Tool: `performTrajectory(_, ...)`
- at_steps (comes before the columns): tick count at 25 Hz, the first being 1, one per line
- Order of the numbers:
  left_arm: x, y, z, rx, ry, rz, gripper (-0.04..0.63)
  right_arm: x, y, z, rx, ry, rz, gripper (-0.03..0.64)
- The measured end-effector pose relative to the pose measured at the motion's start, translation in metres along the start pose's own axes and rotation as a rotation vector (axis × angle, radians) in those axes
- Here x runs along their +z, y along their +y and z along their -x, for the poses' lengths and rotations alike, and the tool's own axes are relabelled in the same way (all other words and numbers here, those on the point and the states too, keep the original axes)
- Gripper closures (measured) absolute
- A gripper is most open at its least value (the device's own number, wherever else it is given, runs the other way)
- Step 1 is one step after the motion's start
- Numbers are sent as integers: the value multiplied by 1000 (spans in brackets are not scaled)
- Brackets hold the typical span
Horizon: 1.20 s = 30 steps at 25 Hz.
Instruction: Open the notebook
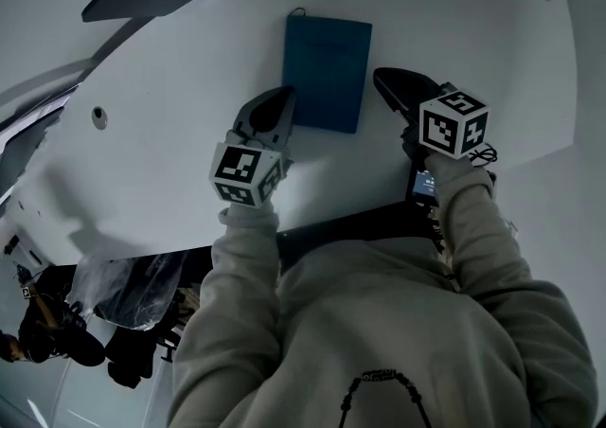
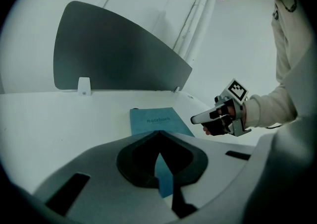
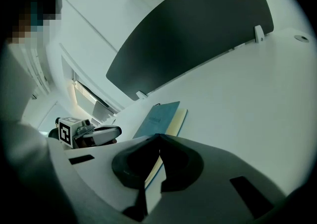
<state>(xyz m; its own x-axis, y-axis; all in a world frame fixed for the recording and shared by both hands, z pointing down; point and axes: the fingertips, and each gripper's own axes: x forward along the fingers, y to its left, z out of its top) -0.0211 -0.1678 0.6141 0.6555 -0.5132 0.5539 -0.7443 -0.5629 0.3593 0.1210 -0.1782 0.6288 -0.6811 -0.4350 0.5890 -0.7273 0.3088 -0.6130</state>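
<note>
On the white table [image 1: 189, 133], between my two grippers, the teal notebook [image 1: 327, 74] lies flat and closed. My left gripper [image 1: 284, 97] is clenched on nothing just beside its left edge. My right gripper [image 1: 383, 77], also clenched empty, is near the right edge, where cream pages show. The notebook looks thin, light and bendy, so it will likely slide. I'd pin the left side and lift the cover at the page edge.
</note>
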Motion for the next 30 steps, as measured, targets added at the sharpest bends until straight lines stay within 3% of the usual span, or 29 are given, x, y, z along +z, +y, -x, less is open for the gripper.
performTrajectory(5, -7, 8, -5, 21, 19, 4, 597, -6, -2, -5, 9, 29, -41, 582)
performTrajectory(8, -15, 11, -9, 25, 47, 8, 597, -13, 1, -14, 34, 70, -68, 489)
performTrajectory(9, -20, 11, -11, 25, 60, 4, 597, -18, 2, -18, 39, 95, -82, 485)
performTrajectory(13, -32, 12, -14, 29, 82, 14, 597, -33, 2, -27, 29, 162, -96, 485)
performTrajectory(18, -41, 7, -18, 12, 114, -23, 597, -32, 2, -32, 46, 172, -139, 485)
performTrajectory(22, -40, 7, -18, 0, 105, 12, 597, -31, 4, -35, 48, 180, -127, 485)
performTrajectory(30, -42, -4, -20, -30, 125, -14, 597, -27, -1, -33, 36, 175, -133, 485)
